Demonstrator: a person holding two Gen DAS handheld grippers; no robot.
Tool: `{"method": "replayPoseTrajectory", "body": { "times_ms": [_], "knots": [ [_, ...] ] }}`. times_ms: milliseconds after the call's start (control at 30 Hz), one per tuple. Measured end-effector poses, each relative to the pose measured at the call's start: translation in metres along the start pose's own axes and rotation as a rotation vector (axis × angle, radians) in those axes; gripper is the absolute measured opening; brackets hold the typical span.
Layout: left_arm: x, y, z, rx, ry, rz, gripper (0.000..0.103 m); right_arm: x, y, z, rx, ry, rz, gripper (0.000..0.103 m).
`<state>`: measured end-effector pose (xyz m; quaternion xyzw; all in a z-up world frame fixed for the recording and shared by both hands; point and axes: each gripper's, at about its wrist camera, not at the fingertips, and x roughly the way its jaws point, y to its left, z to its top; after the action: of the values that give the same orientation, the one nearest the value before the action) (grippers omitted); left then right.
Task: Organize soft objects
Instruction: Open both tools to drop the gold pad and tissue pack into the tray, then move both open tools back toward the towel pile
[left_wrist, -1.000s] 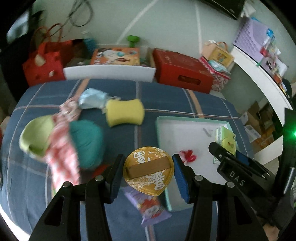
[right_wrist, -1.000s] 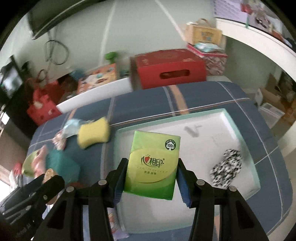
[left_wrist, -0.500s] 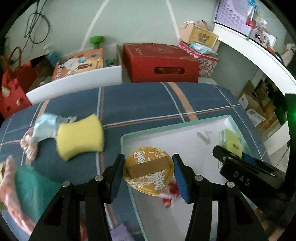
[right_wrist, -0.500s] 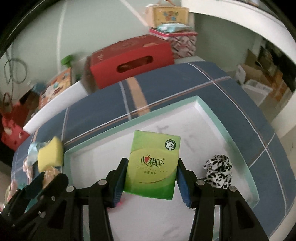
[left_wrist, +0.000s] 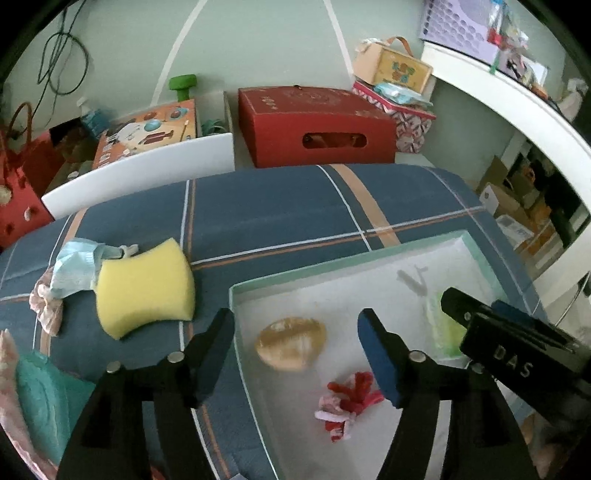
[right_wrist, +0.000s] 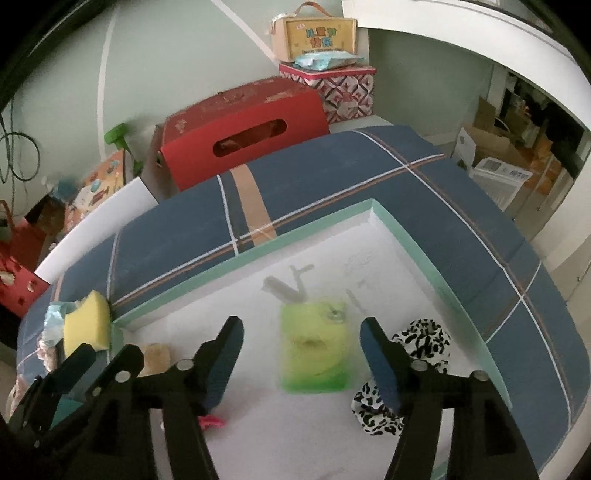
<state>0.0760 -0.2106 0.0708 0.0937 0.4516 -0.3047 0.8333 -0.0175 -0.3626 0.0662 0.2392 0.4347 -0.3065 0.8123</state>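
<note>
Inside the tray (right_wrist: 417, 243), tissue pack (right_wrist: 314, 350) and gold disc (left_wrist: 291, 343) lie below spreading, empty fingers (left_wrist: 376, 354).

A navy bedcover (left_wrist: 288, 206) carries white and tan plaid stripes. The shallow white tray (right_wrist: 332, 221) has a mint-green rim. A yellow foam sponge (left_wrist: 144, 288), a lime-green tissue pack (right_wrist: 314, 350) and a black-spotted white plush (right_wrist: 421, 339) show; the box (left_wrist: 314, 125) is red.

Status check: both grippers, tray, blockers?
Left gripper, right gripper: jaws opening, nothing gripped. Round gold packet, green tissue pack in white teal-rimmed tray. No blockers.
</note>
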Motion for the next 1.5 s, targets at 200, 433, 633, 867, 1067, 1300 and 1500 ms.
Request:
{"method": "replayPoseTrajectory", "body": {
  "times_ms": [200,433,633,867,1067,1300,1500],
  "knots": [
    [-0.01,0.015,0.002,-0.081,0.022,-0.013,0.073,-0.012,0.001,0.0,-0.016,-0.004,-0.005,0.088],
    [-0.021,0.034,-0.001,-0.159,0.035,0.006,0.079,-0.024,0.003,-0.004,-0.042,-0.007,-0.019,0.103],
    [-0.037,0.044,-0.008,-0.193,0.001,0.028,0.094,-0.032,0.009,-0.009,-0.062,-0.014,0.005,0.103],
    [-0.059,0.058,-0.022,-0.215,-0.026,0.064,0.094,-0.045,0.023,-0.017,-0.1,-0.025,0.033,0.103],
    [-0.08,0.079,-0.038,-0.255,-0.014,0.126,0.094,-0.059,0.04,-0.031,-0.147,-0.017,0.08,0.103],
    [-0.104,0.104,-0.065,-0.289,0.026,0.202,0.094,-0.078,0.071,-0.056,-0.245,-0.025,0.136,0.103],
    [-0.124,0.13,-0.084,-0.349,0.016,0.2,0.094,-0.085,0.09,-0.08,-0.309,-0.018,0.191,0.103]
  ]
}}
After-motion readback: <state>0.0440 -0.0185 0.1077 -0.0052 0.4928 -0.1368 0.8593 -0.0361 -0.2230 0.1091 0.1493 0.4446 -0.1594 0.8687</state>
